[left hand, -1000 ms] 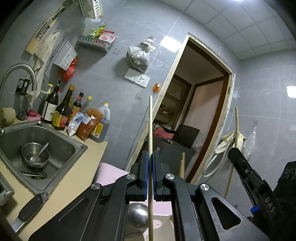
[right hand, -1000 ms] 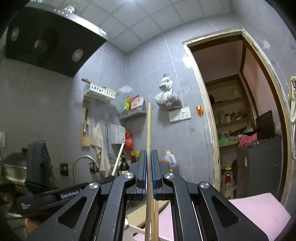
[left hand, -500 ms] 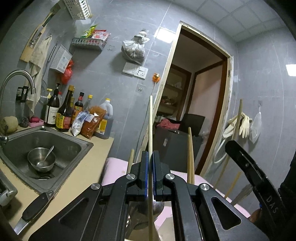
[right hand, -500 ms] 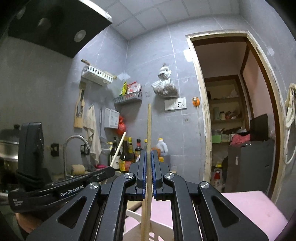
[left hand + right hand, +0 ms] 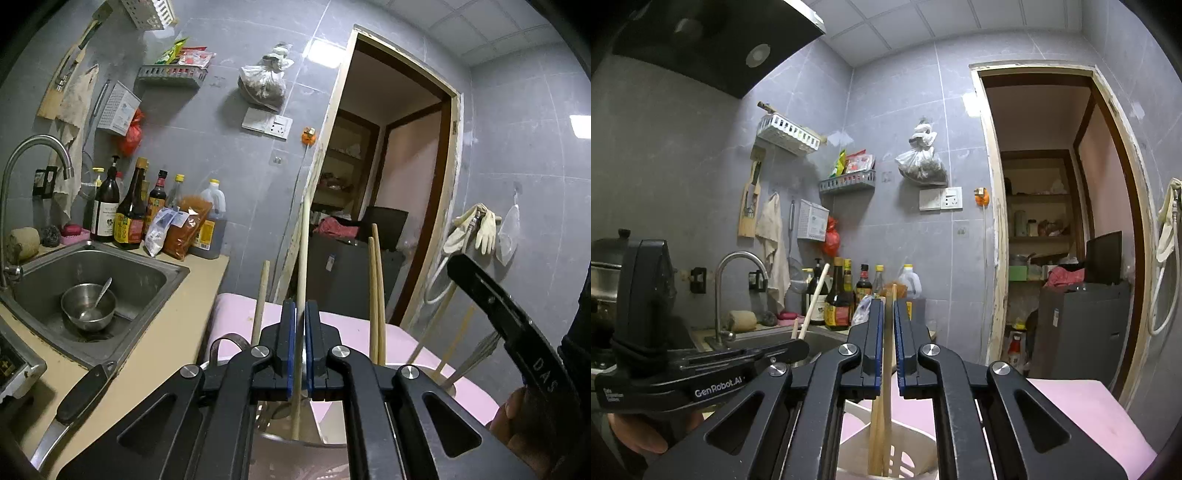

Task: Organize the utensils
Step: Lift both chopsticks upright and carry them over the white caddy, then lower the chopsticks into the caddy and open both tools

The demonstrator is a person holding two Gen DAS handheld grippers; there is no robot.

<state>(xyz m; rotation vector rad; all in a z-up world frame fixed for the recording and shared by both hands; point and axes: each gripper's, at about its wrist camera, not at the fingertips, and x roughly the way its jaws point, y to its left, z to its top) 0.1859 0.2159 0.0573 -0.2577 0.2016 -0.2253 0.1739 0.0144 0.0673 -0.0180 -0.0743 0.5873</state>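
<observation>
Grey-tiled kitchen, sink (image 5: 155,269) at left of frame, bottles (image 5: 129,218) behind it. Left gripper (image 5: 300,347), lower centre: jaws clamped on one upright wooden chopstick (image 5: 303,266). Right gripper (image 5: 888,347), lower centre: jaws clamped on a second chopstick (image 5: 888,354), its lower end inside white utensil holder (image 5: 923,443) over pink surface (image 5: 1082,402).

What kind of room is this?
A small home kitchen, most likely: a steel sink with a tap, sauce bottles along the tiled wall, and a range hood overhead.
</observation>
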